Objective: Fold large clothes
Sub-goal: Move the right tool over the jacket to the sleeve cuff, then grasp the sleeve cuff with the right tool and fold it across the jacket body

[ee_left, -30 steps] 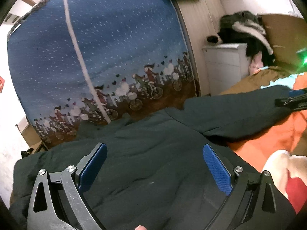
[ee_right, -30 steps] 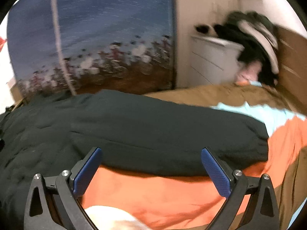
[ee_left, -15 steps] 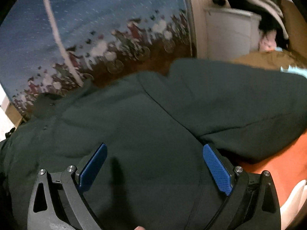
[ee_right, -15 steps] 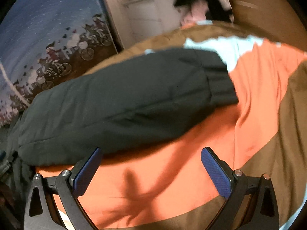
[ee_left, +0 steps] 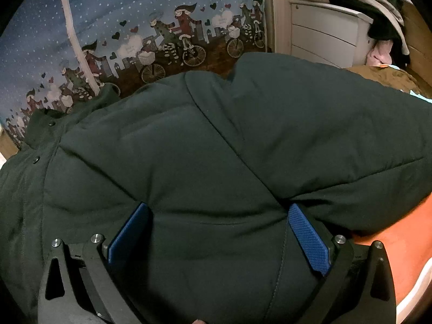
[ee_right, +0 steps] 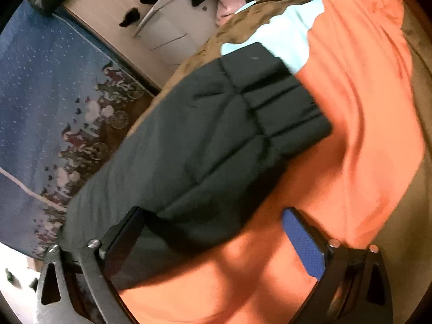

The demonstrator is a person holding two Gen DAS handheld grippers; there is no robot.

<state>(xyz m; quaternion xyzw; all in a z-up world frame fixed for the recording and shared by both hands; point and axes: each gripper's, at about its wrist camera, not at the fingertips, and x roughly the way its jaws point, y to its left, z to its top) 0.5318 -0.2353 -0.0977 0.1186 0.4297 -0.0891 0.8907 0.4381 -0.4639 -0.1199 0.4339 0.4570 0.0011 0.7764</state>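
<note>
Hidden: the dark green padded coat [ee_left: 216, 140] fills most of my left view, so the bed under it barely shows; its lower hem runs off the bottom of that view.
Cut off: the coat's left side with the snap placket [ee_left: 36, 145] slips out at the picture's edge. In my right view the body of the coat is out of frame and only its sleeve [ee_right: 205, 135] shows.
Hard to make out: my right view is smeared; the cycling-figures curtain [ee_right: 54, 102] and the white drawers [ee_right: 167, 27] are soft blurs there.
Left gripper [ee_left: 216, 232]: my jaws stand wide, both blue pads sunk into the puffy coat front near the armpit seam, fabric bulging between them, not pinched.
Right gripper [ee_right: 216, 237]: my jaws have just been narrowing but remain apart; the sleeve's lower edge lies between them, just by the left finger [ee_right: 121, 243]; the right blue pad is over the orange bedcover [ee_right: 364, 148], clear of the sleeve. No squeeze visible.
Where the coat is: spread on the bed, sleeve stretched out to my right, its ribbed cuff [ee_right: 286, 102] lying on orange cloth beside a pale blue patch [ee_right: 286, 37].
Edges: the sleeve's near edge is sharp against the orange; the curtain [ee_left: 135, 27] hangs close behind the coat.
Open room: bare orange cover to the right of the sleeve, brown blanket [ee_right: 421, 108] beyond. Piled clothes [ee_left: 378, 8] top the drawers [ee_left: 324, 35] far right.
</note>
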